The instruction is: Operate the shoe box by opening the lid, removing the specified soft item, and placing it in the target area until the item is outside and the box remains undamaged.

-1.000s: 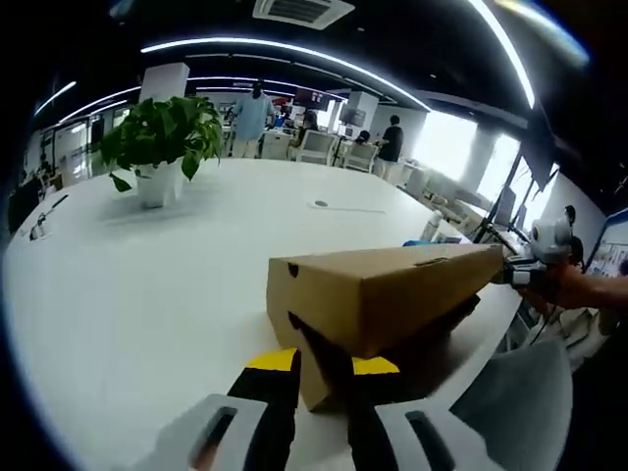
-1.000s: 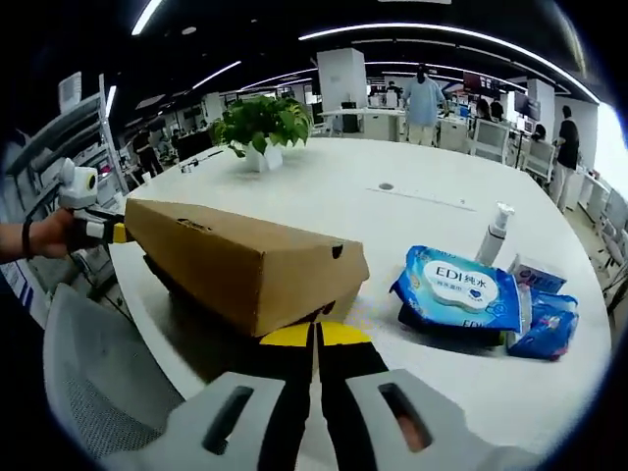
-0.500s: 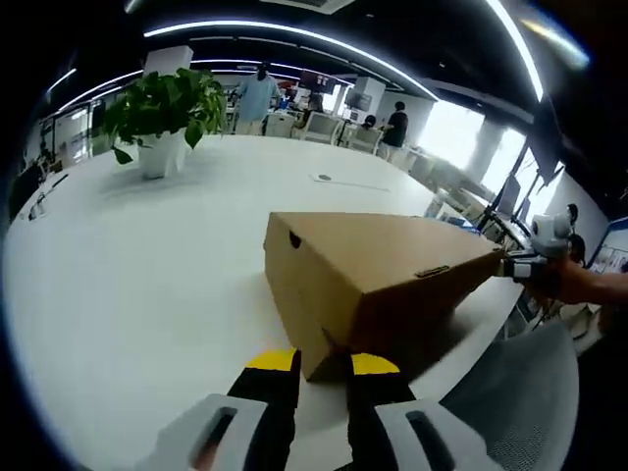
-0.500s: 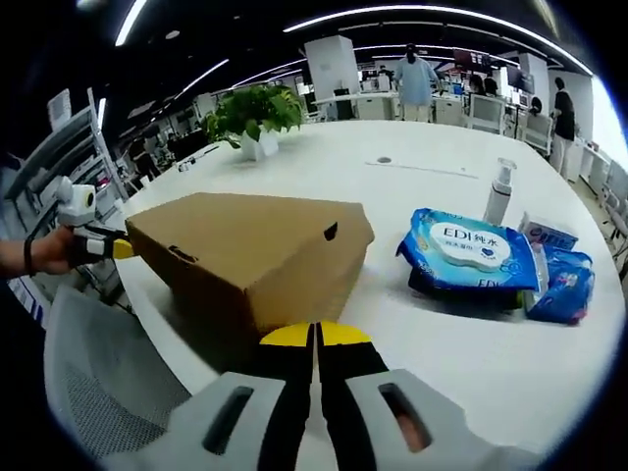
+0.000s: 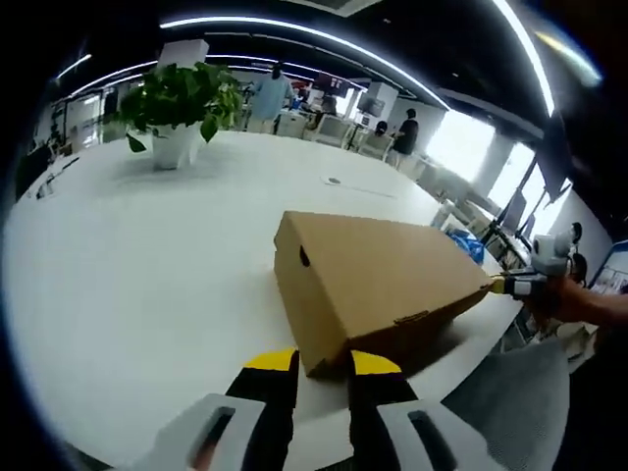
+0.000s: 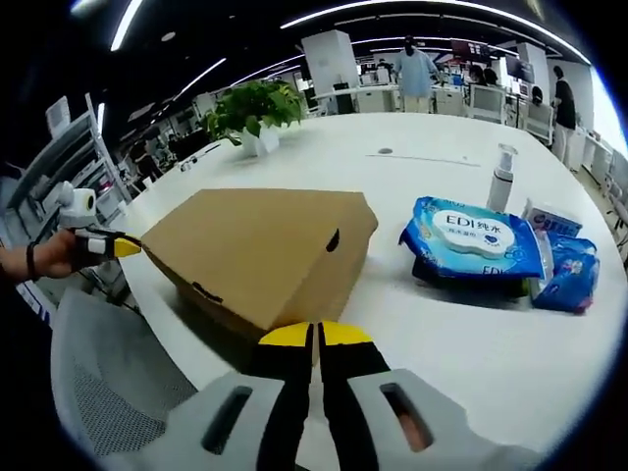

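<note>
A brown cardboard shoe box (image 5: 378, 280) lies on the white table (image 5: 137, 255), its lid down over the base. My left gripper (image 5: 324, 362) is at the box's near corner, its yellow-tipped jaws shut on the lid's edge. In the right gripper view the same box (image 6: 260, 245) lies ahead, and my right gripper (image 6: 314, 336) is shut on the lid's rim at the opposite end. The left gripper (image 6: 110, 245) shows at the box's far left corner, and the right gripper (image 5: 512, 285) at its far right corner. The box's contents are hidden.
Blue wet-wipe packs (image 6: 473, 252) and a small spray bottle (image 6: 501, 178) sit to the right of the box. A potted plant (image 5: 179, 106) stands farther back on the table. A grey mesh chair (image 6: 103, 397) is at the table's edge. People stand in the far background.
The lid was raised, with a dark gap under it, and has tipped down over the base. Both grippers have kept their hold on its ends.
</note>
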Demonstrator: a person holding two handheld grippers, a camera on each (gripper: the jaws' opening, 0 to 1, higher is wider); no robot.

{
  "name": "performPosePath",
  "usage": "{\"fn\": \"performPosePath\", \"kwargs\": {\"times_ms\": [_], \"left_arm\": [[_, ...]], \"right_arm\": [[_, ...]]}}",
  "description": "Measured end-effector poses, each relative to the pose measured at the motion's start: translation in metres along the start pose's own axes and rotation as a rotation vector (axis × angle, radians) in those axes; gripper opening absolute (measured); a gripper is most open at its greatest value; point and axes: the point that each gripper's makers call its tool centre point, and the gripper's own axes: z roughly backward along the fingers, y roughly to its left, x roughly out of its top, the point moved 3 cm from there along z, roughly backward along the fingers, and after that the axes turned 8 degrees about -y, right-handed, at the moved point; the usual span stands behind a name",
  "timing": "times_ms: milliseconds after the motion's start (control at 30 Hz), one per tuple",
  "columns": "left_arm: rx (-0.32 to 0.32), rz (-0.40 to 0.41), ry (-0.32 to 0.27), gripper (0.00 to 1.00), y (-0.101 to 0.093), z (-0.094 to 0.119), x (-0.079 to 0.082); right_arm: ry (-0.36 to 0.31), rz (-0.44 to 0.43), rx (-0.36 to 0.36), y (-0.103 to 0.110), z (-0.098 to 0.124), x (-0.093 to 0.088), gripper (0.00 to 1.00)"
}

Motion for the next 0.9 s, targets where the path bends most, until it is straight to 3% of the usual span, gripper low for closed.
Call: {"fn": "performPosePath", "kwargs": {"times_ms": [100,267,433,600,767,900], "left_arm": [[0.004,0.086,-0.086,0.21,-0.003,0.006,0.020],[-0.020,0.033,-0.046,0.31,-0.011,-0.003,0.021],[-0.028,0.039,-0.022,0.30,-0.015,-0.014,0.016],[-0.048,0.045,0.019,0.29,-0.016,-0.022,0.006],[-0.070,0.103,0.067,0.27,-0.015,-0.029,-0.003],[-0.077,0.122,0.071,0.25,-0.018,-0.033,0.000]], "right_arm": [[-0.033,-0.033,0.013,-0.001,0.006,0.009,0.13],[-0.093,-0.115,0.030,0.000,0.007,0.020,0.21],[-0.122,-0.203,0.052,0.007,0.001,0.020,0.26],[-0.090,-0.223,0.072,0.015,-0.006,0.009,0.28],[-0.050,-0.272,0.092,0.020,-0.014,-0.005,0.22],[-0.076,-0.292,0.070,0.017,-0.016,0.000,0.22]]}}
